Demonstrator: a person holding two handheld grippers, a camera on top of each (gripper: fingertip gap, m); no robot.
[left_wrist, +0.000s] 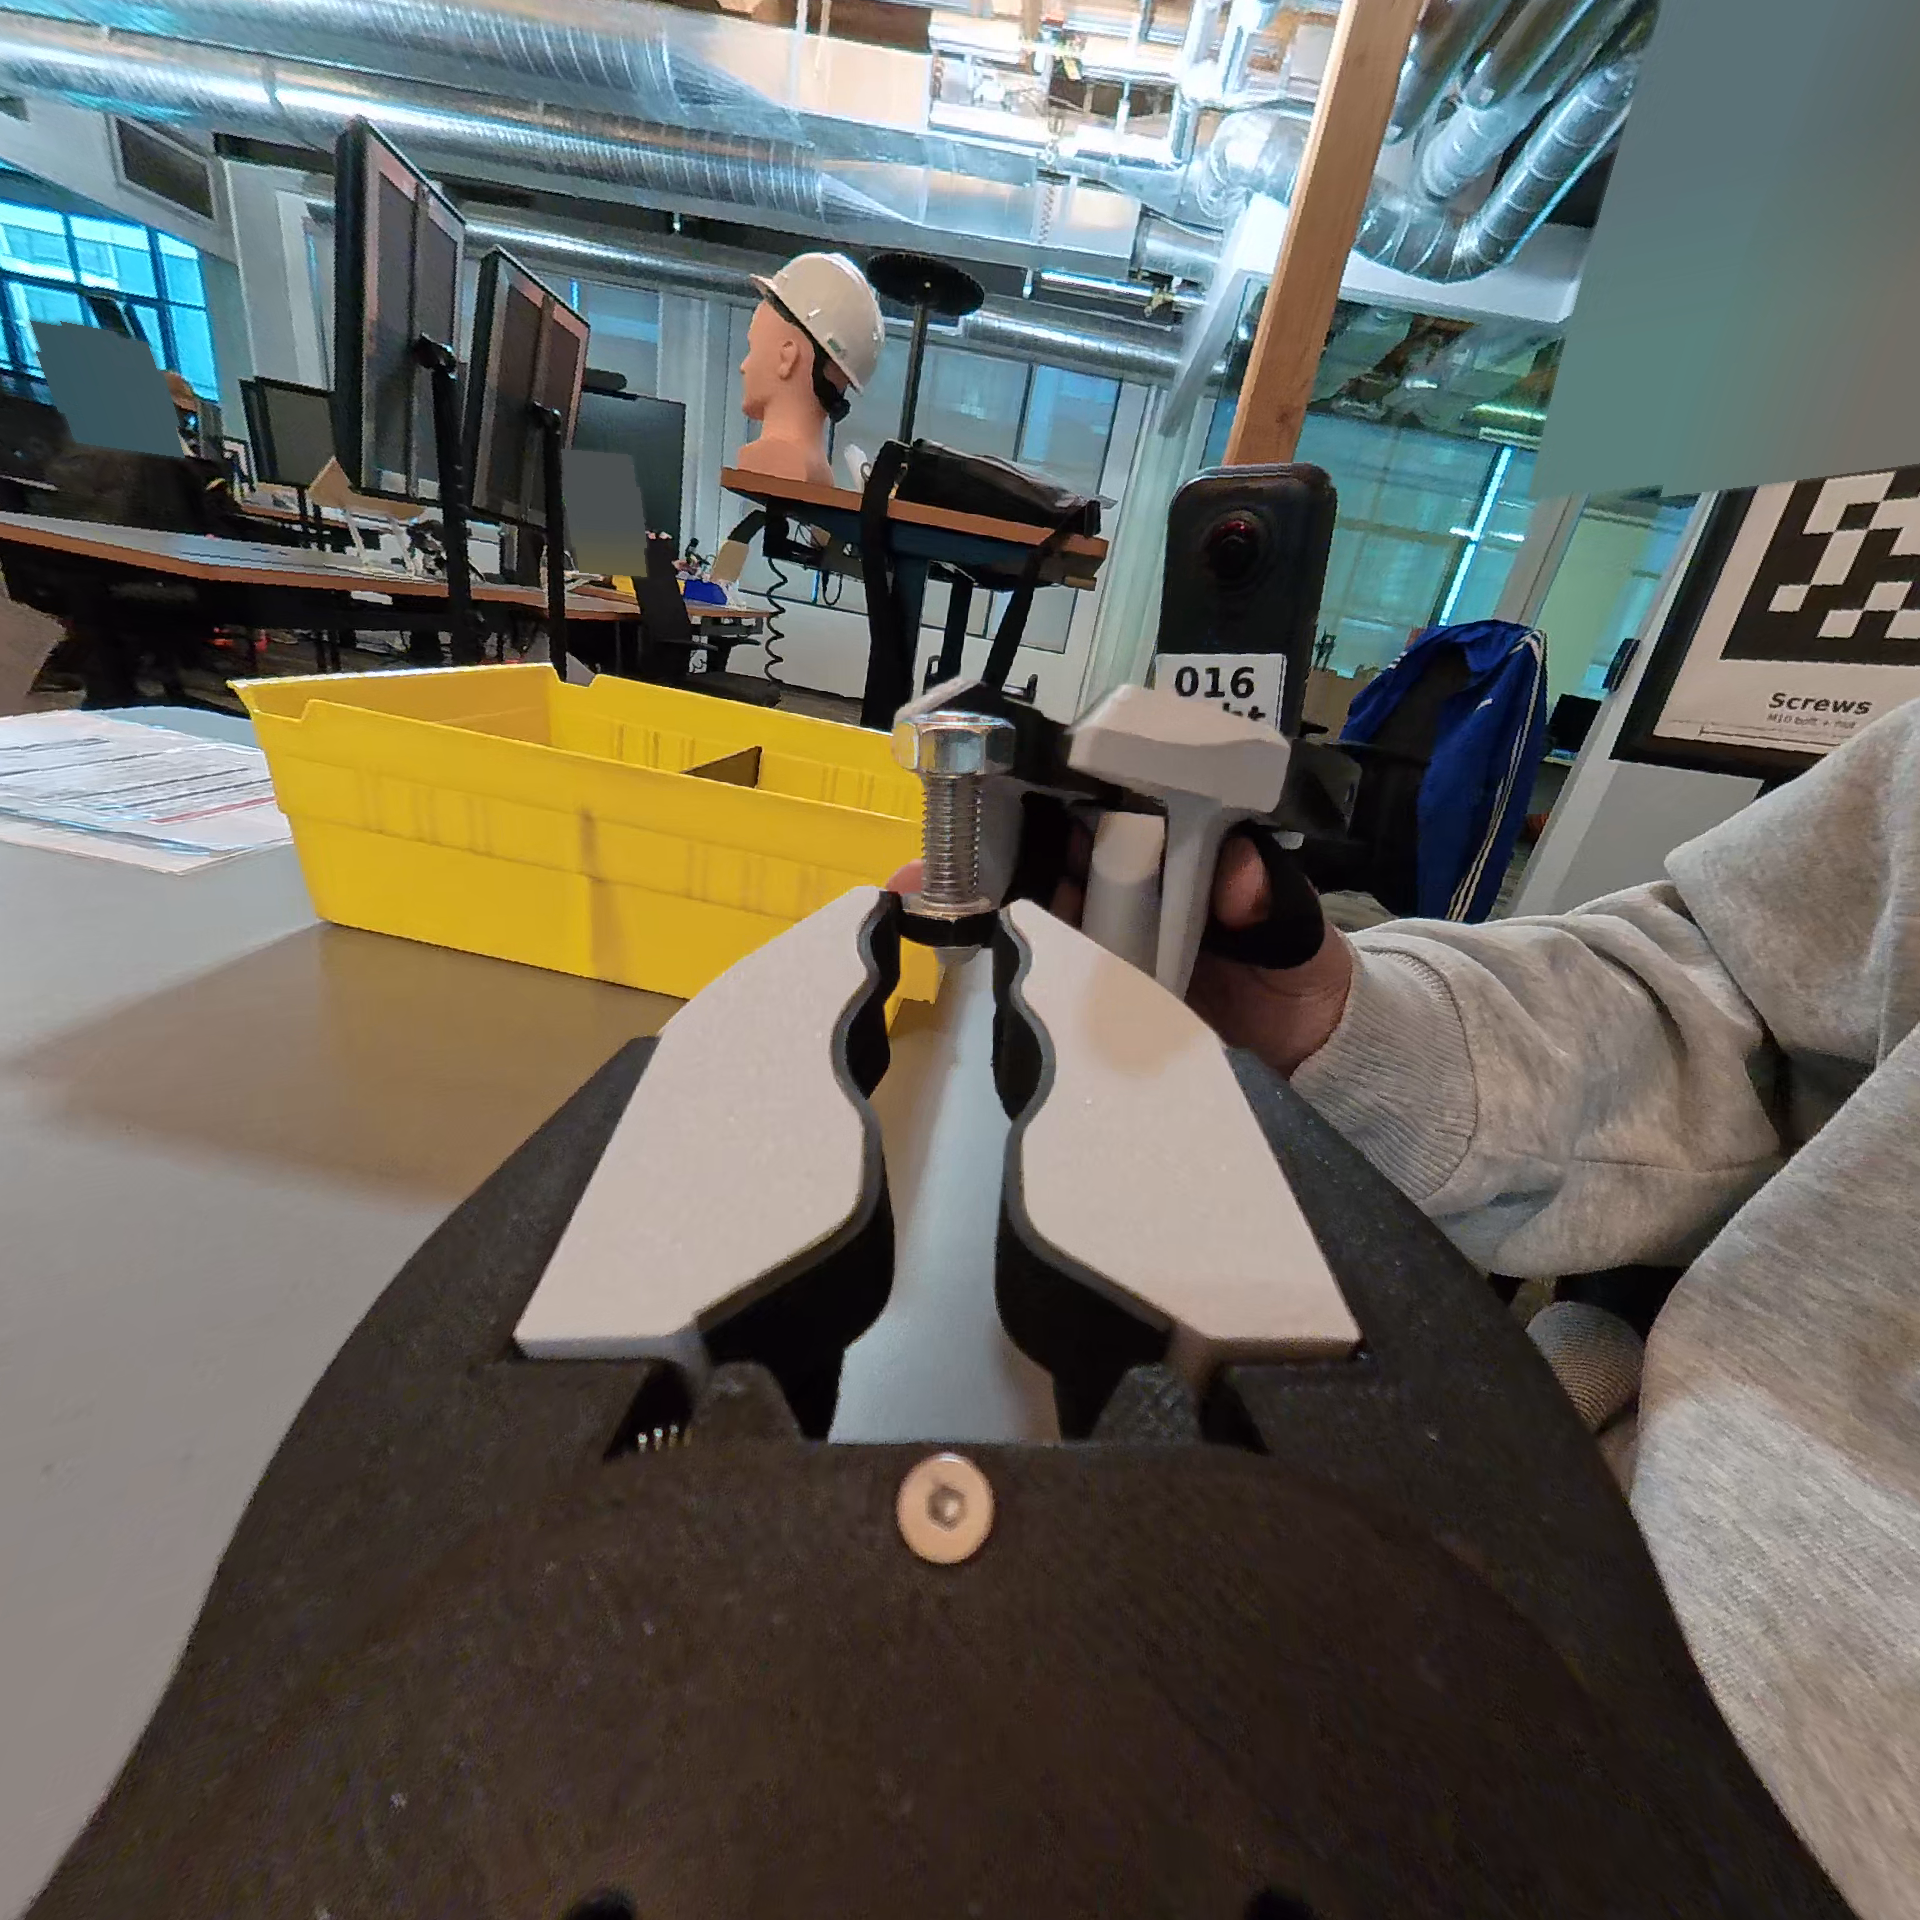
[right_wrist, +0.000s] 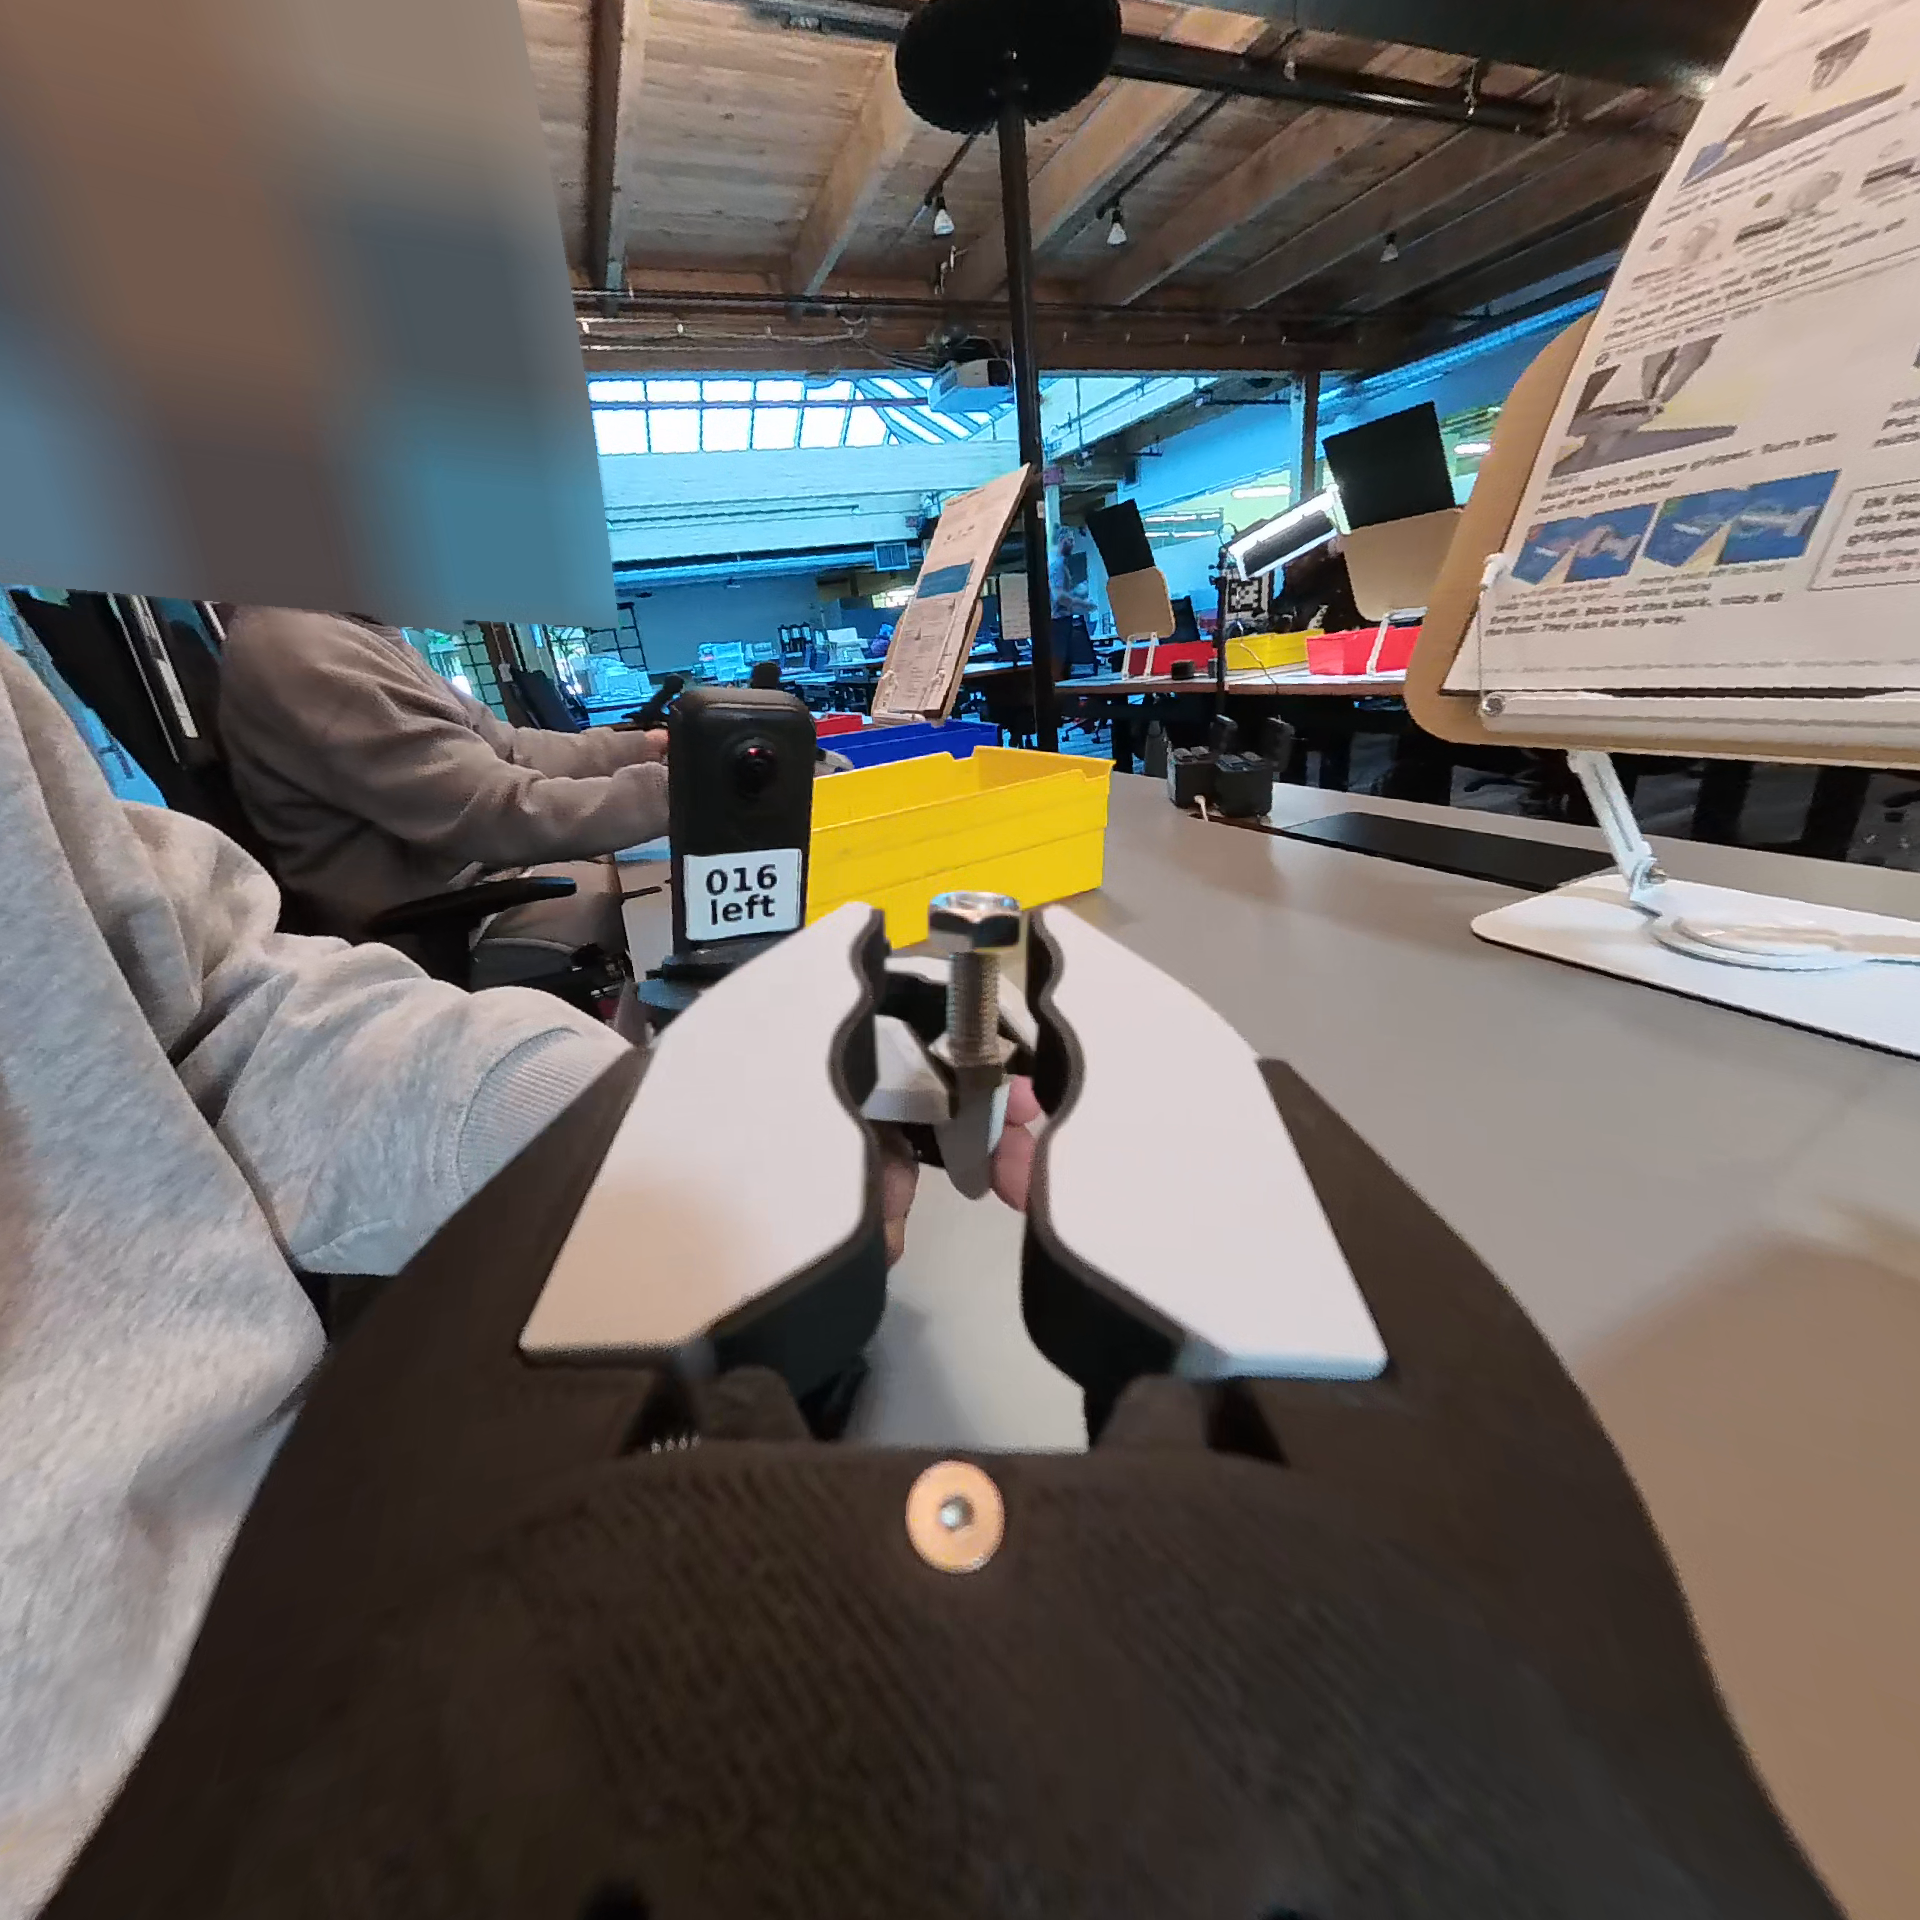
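Note:
A silver hex bolt (left_wrist: 954, 821) stands upright in the air above the table, head up. My left gripper (left_wrist: 940, 925) is shut on the nut (right_wrist: 971, 1051) at the bolt's lower end. My right gripper (right_wrist: 956, 935) reaches in from the opposite side with its jaws around the bolt head (right_wrist: 974, 923). The head lies against the right finger (right_wrist: 1101, 997), with a gap to the left finger, so this gripper is open. In the left wrist view, one right-gripper finger (left_wrist: 1179, 753) shows beside the bolt head. Hands in grey sleeves (left_wrist: 1662, 1039) hold both grippers.
A yellow bin (left_wrist: 520, 810) stands on the grey table (left_wrist: 208, 1143) just beyond the bolt; it also shows in the right wrist view (right_wrist: 956, 831). A printed sheet (left_wrist: 114, 790) lies at far left. A stand with an instruction sheet (right_wrist: 1714, 416) is at right. Another seated person (right_wrist: 395, 748) is behind. The grippers are tip to tip, or close to it.

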